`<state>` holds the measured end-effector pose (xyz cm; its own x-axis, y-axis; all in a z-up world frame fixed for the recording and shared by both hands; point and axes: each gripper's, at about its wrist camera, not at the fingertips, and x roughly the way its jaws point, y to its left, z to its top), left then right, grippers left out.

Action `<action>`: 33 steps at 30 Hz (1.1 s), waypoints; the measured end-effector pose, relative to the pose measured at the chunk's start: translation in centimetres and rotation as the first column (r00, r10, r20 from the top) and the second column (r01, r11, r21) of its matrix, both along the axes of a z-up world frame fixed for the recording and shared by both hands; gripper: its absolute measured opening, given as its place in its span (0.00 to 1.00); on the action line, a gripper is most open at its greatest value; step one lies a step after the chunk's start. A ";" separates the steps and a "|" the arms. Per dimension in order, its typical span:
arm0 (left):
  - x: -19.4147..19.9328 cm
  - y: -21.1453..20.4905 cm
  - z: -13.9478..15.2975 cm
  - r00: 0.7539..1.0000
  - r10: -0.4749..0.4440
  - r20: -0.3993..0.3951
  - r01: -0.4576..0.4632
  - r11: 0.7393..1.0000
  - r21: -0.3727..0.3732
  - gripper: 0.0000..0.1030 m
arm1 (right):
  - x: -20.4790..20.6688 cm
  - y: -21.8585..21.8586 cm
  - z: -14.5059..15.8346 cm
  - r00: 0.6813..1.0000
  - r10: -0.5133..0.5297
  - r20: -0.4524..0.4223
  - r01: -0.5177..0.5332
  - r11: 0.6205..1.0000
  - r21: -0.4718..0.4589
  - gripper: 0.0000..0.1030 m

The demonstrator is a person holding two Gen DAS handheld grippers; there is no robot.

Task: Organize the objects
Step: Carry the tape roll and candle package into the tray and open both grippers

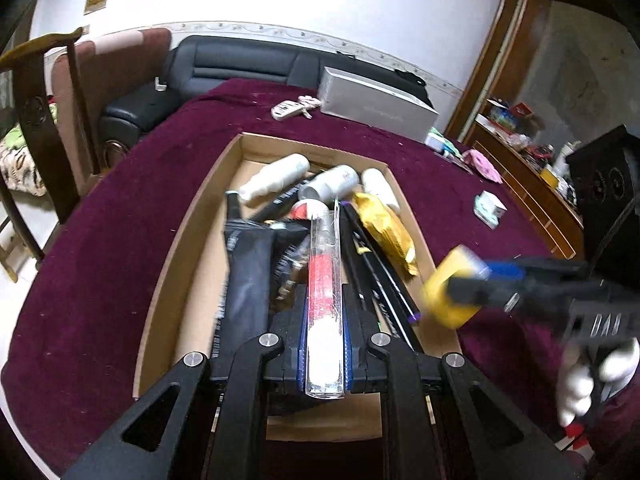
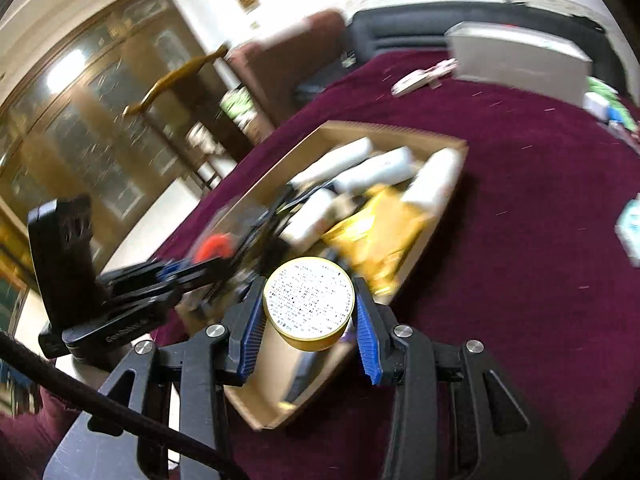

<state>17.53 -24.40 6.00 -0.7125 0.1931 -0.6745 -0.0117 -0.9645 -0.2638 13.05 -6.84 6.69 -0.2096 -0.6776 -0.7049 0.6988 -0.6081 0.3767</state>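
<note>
Jaws of the left gripper [image 1: 325,344] clamp a clear tube [image 1: 325,280] over the cardboard box [image 1: 192,236], while the right gripper [image 2: 308,320] pinches a round yellow tin [image 2: 309,303] at the box's edge, apparently both for dropping in.

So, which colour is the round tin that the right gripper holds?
Yellow-gold, its flat white face printed with small dark text; the round tin shows best in the right wrist view.

tin [image 2: 309,307] print: too blurred to read
box [image 1: 192,216] contents: partly hidden under the tube [image 1: 325,300]
cabinet [image 2: 80,120]: motion-blurred
</note>
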 end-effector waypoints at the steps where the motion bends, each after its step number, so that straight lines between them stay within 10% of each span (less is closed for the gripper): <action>1: 0.0 0.3 0.0 1.000 -0.012 -0.001 0.012 1.000 0.005 0.11 | 0.4 -0.6 -0.5 1.000 0.015 0.005 -0.015 1.000 0.008 0.38; 20: -1.2 0.7 -2.4 0.997 -0.036 0.073 0.033 0.998 0.051 0.14 | 2.4 -2.7 -3.8 0.998 0.058 -0.039 -0.053 0.993 0.103 0.38; 28: -0.5 1.0 -0.6 0.999 -0.043 0.009 0.043 0.998 0.052 0.35 | 3.1 -2.6 -3.3 0.994 0.052 -0.095 -0.042 0.993 0.108 0.38; 30: 0.0 1.1 0.3 0.999 -0.024 -0.022 0.024 0.999 0.027 0.61 | 3.2 -2.1 -2.6 0.993 0.034 -0.112 -0.024 0.996 0.084 0.38; 33: 1.0 1.5 2.1 0.994 0.031 -0.109 -0.037 0.998 -0.047 0.68 | 3.3 -0.9 -1.5 0.989 -0.018 -0.144 0.024 0.999 0.044 0.50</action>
<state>18.52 -22.90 8.12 -0.7872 0.1361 -0.6015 -0.0046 -0.9766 -0.2149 16.32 -7.76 5.22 -0.3244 -0.6401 -0.6965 0.7306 -0.6372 0.2453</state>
